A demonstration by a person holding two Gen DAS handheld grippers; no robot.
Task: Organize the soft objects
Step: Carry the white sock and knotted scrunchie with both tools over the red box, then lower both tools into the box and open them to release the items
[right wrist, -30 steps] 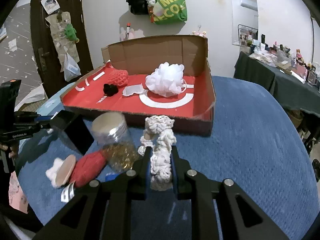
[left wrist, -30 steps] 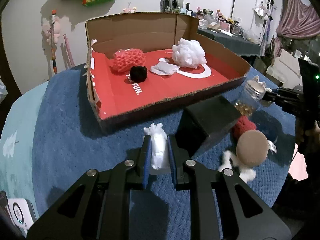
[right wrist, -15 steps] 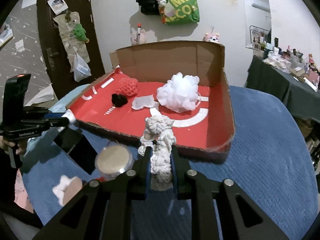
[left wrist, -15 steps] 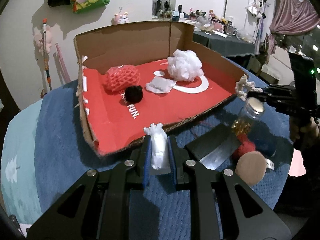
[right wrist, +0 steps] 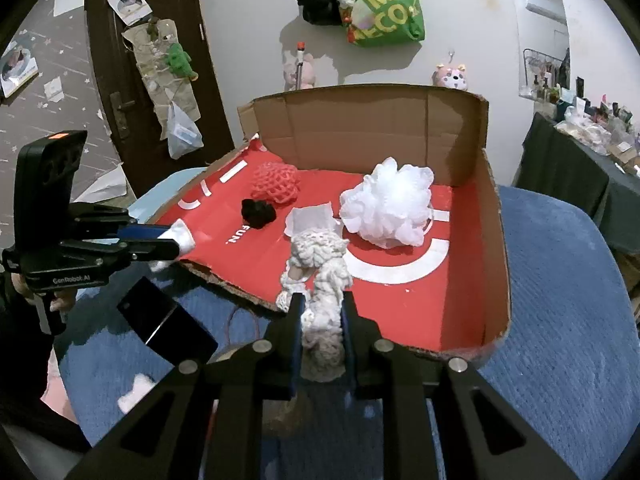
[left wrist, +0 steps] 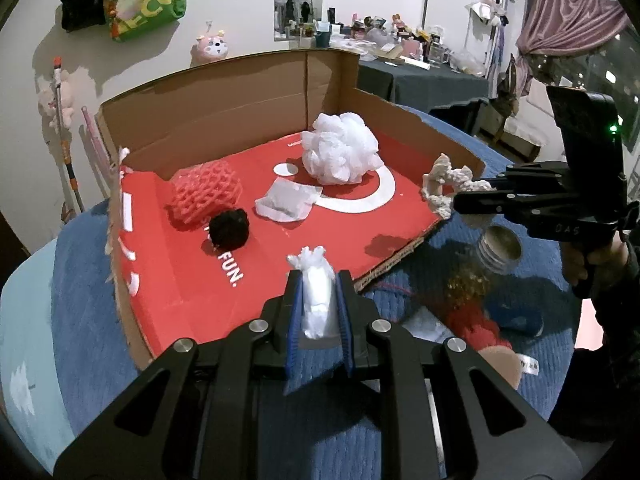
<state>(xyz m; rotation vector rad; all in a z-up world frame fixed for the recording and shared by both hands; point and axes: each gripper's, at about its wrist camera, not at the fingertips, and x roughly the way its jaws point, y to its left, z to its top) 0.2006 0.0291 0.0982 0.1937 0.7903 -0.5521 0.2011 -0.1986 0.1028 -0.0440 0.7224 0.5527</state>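
Glass jar (left wrist: 498,246) and black box (right wrist: 166,322) lie beside the cardboard box (right wrist: 496,248).

Left gripper (left wrist: 318,280) fingers (left wrist: 293,304) clamp white wad (left wrist: 316,296).

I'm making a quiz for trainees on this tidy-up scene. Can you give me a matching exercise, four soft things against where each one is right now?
Things:
1. white knitted cotton rope
2. small white plastic-wrapped wad
3. fluffy white mesh bath pouf
4. small black fuzzy pompom

Places:
A. on the red floor of the cardboard box, beside the red foam net
B. clamped in the left gripper
C. clamped in the right gripper
D. on the box floor, near the back wall

Pairs: 1-C, 2-B, 3-D, 4-A
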